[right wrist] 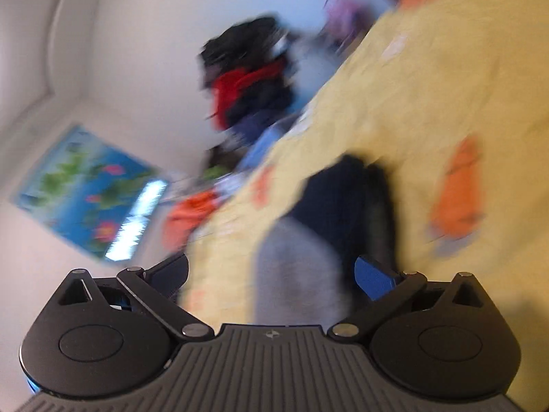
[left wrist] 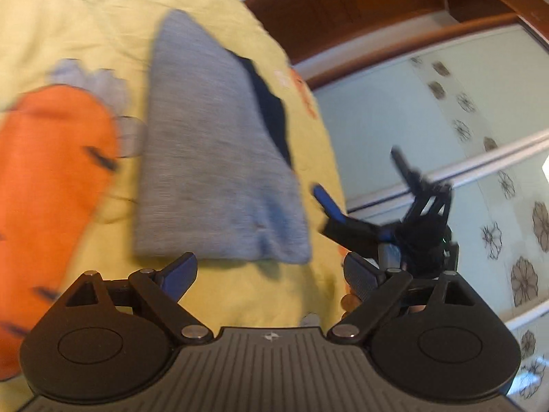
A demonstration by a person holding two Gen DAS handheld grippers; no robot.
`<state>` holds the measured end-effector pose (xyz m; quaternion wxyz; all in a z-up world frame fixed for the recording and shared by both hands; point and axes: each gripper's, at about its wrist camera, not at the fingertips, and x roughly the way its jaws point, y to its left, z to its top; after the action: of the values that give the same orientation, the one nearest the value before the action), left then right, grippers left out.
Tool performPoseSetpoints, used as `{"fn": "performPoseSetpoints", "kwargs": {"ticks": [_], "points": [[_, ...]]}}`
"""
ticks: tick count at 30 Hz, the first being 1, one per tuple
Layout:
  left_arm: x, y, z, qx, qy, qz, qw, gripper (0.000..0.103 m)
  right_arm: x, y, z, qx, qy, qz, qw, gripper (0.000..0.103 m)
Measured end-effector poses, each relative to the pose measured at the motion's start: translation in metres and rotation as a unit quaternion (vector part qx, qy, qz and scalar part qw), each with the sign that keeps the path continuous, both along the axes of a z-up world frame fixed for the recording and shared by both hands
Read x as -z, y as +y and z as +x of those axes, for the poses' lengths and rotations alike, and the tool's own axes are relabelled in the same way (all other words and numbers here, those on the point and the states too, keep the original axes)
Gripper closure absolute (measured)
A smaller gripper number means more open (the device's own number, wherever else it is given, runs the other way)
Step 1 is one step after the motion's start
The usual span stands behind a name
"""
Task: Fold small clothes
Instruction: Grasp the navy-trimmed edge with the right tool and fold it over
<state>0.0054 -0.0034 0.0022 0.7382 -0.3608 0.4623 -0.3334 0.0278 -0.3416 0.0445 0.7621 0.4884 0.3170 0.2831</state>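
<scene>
A folded grey garment (left wrist: 219,158) is lying flat on a yellow bedspread (left wrist: 85,17) printed with orange carrots (left wrist: 51,206), a strip of dark fabric (left wrist: 271,110) peeking out along its right edge in the left wrist view. The left gripper (left wrist: 271,274) is hovering just short of the garment's near edge, its blue-padded fingers spread wide with nothing between them. Only this view is showing the right gripper (left wrist: 360,185) from outside: it is hanging off the bed's right side, fingers splayed apart and empty, in front of a pale wardrobe door (left wrist: 446,120) patterned with dark flowers, under brown wooden cabinets (left wrist: 360,3). The right wrist view (heavily blurred) is giving the opposite outlook: the right gripper (right wrist: 271,274) is standing with its fingers wide apart, the grey garment (right wrist: 295,267) lying on the bed beyond the gap and untouched by either pad, with the dark fabric (right wrist: 339,199) beyond it. This view alone is taking in a heap of black, red and blue clothes (right wrist: 250,82) past the bed's far edge, an orange item (right wrist: 188,216) beside the bed, and a blue floral poster (right wrist: 89,189) on a white wall (right wrist: 137,34).
</scene>
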Motion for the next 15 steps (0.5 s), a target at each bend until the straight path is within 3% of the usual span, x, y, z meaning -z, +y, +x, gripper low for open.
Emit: {"fn": "performPoseSetpoints", "kwargs": {"ticks": [2,3,4,5,6,7,8,11,13,14,15], "points": [[0.001,-0.018,0.008,0.005,-0.027,0.015,0.9995,0.01,0.01,0.015,0.005,-0.052,0.012,0.026,0.998,0.001],[0.004,-0.024,0.012,-0.003,-0.033,0.044,0.9985,0.01,0.018,0.02,0.01,-0.063,0.04,0.02,0.997,0.003],[0.009,-0.029,0.017,-0.006,-0.034,0.08,0.9962,0.01,0.02,0.022,0.01,-0.048,0.066,-0.04,0.996,0.012],[0.016,-0.029,0.019,-0.003,-0.039,0.088,0.9953,0.01,0.015,0.021,0.007,-0.026,0.061,-0.147,0.987,0.018],[0.019,-0.026,0.019,-0.004,-0.054,0.074,0.9958,0.01,0.014,0.017,0.006,-0.01,0.041,-0.217,0.975,0.03],[0.02,-0.024,0.018,-0.003,-0.06,0.071,0.9957,0.01,0.021,0.004,0.007,-0.003,0.051,-0.19,0.98,0.045],[0.019,-0.022,0.017,-0.003,-0.06,0.075,0.9954,0.01,0.026,-0.008,0.004,0.003,0.074,-0.144,0.987,0.046],[0.008,-0.011,0.009,-0.013,-0.043,0.072,0.9964,0.01,-0.005,-0.005,-0.022,-0.001,0.013,-0.159,0.987,0.024],[0.001,-0.007,0.004,-0.014,-0.054,0.052,0.9971,0.008,-0.008,0.006,-0.038,-0.04,-0.014,-0.105,0.994,0.004],[-0.002,-0.006,0.004,-0.021,-0.06,0.057,0.9964,0.002,-0.007,0.018,-0.041,-0.054,-0.021,-0.099,0.993,0.004],[-0.002,-0.009,0.004,-0.024,-0.064,0.074,0.995,0.0,-0.004,0.025,-0.043,-0.054,-0.015,-0.128,0.99,0.005]]}}
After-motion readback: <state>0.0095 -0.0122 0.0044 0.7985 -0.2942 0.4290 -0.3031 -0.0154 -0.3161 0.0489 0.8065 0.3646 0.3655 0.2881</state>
